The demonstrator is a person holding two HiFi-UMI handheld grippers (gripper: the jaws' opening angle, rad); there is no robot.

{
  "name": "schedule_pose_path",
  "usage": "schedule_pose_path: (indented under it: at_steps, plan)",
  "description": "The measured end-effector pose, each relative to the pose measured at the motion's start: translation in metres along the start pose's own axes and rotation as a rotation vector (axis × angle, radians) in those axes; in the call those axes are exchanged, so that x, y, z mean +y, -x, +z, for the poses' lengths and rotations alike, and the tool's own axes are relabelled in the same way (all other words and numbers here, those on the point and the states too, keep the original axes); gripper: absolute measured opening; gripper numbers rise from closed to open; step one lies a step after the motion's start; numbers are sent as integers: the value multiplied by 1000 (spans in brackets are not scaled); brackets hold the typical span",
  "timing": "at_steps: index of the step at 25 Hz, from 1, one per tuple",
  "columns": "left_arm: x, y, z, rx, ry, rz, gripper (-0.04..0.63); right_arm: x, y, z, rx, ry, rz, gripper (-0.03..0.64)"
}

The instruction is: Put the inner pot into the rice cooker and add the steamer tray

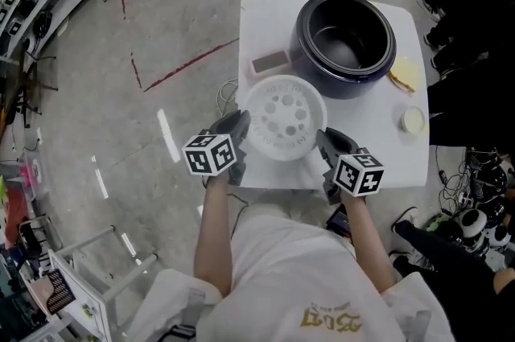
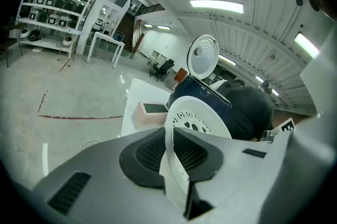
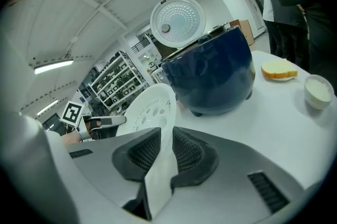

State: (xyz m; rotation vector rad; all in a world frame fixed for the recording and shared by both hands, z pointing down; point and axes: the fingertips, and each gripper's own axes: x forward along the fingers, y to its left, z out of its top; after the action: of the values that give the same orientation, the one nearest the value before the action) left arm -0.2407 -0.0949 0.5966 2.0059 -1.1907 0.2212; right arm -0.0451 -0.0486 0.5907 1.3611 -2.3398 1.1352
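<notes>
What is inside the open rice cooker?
A dark, empty-looking cavity in the rice cooker; its near wall is hidden by the rim. The steamer tray is not inside: the left gripper and right gripper clamp it in front.

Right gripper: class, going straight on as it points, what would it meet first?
Beyond the steamer tray its jaws clamp, the right gripper would likely meet the dark blue rice cooker first, at its side; depth is unclear.

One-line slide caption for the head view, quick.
The left gripper and right gripper clamp opposite rims of the white steamer tray, in front of the open rice cooker.
</notes>
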Motion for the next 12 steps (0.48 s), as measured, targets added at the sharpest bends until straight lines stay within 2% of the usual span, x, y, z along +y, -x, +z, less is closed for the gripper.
schedule_pose_path:
  at_steps: [12]
  plan:
    - [-4,27,43,-109,-20,-29,61,32,1,37,-102,3,47,67]
